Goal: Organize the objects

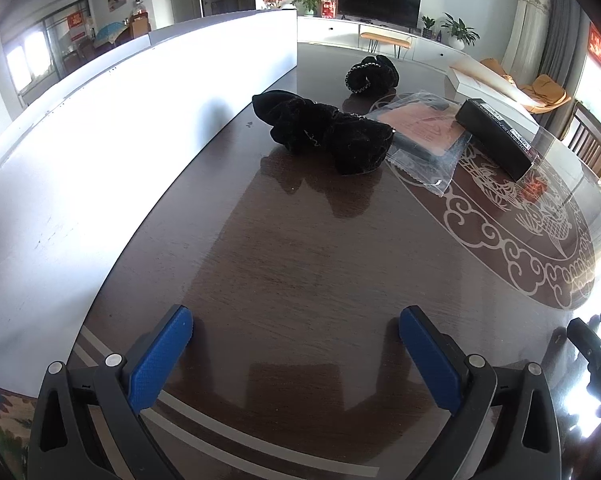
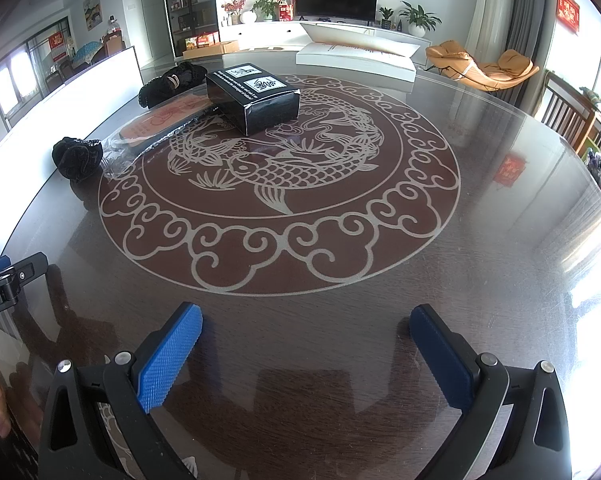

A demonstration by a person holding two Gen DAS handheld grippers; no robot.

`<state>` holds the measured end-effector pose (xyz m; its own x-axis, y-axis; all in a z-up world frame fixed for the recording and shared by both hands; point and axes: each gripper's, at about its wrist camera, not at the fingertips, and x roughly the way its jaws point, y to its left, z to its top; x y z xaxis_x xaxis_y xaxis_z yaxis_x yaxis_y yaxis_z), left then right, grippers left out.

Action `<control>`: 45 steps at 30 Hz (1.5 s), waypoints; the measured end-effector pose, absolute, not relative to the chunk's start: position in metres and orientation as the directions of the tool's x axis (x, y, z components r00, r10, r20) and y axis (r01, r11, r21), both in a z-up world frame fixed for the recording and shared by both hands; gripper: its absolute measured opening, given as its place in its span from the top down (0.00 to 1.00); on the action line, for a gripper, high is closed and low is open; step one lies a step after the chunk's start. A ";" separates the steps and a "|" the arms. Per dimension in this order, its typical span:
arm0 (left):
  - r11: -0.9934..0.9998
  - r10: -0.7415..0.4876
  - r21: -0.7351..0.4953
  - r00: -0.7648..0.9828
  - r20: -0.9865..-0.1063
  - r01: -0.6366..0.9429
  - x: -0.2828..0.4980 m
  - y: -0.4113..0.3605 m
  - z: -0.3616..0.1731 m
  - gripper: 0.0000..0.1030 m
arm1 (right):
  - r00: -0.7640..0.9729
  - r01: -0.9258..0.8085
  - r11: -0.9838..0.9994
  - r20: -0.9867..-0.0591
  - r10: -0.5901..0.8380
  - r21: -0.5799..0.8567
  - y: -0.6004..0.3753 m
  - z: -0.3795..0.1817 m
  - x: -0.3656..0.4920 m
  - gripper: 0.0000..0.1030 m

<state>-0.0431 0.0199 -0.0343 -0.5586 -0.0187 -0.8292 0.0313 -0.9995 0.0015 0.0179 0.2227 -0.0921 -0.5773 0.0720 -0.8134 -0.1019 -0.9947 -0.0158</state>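
Observation:
On the dark glass-topped table lie a large black velvet scrunchie (image 1: 324, 132), a smaller black scrunchie (image 1: 372, 74) farther back, a clear plastic bag with a pink and black item (image 1: 420, 132), and a black box (image 1: 496, 136). In the right wrist view the black box (image 2: 254, 100) stands on the fish pattern, with the bag (image 2: 160, 124) and both scrunchies, near (image 2: 76, 158) and far (image 2: 172, 82), to its left. My left gripper (image 1: 296, 332) is open and empty, well short of the large scrunchie. My right gripper (image 2: 306, 328) is open and empty near the table's front.
A tall white board (image 1: 100, 140) runs along the table's left side. A white open box (image 2: 356, 56) sits at the table's far edge. A silver fish and cloud pattern (image 2: 280, 184) covers the table's middle. Wooden chairs (image 2: 568, 116) stand at the right.

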 end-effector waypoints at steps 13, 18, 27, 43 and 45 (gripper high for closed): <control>-0.999 -0.021 0.002 -0.564 -0.826 0.034 -0.043 0.020 -0.035 0.00 | -0.600 0.176 -0.977 -0.800 -0.010 -0.120 0.188 -0.039 -0.129 0.00; -0.999 -0.021 0.002 -0.565 -0.825 0.034 -0.043 0.020 -0.034 0.00 | -0.544 0.244 -0.959 -0.839 -0.015 -0.141 0.171 -0.048 -0.189 0.00; -0.999 -0.020 0.001 -0.565 -0.825 0.033 -0.043 0.019 -0.034 0.00 | -0.443 0.238 -0.969 -0.895 -0.054 -0.060 0.176 -0.075 -0.201 0.41; -0.999 -0.019 0.001 -0.565 -0.825 0.033 -0.043 0.019 -0.034 0.00 | -0.571 0.045 -0.999 -0.821 -0.018 -0.009 0.185 -0.082 -0.026 0.42; -0.999 -0.019 0.001 -0.566 -0.825 0.033 -0.043 0.019 -0.034 0.00 | -0.584 0.029 -1.000 -0.811 -0.027 0.012 0.185 -0.082 -0.004 0.42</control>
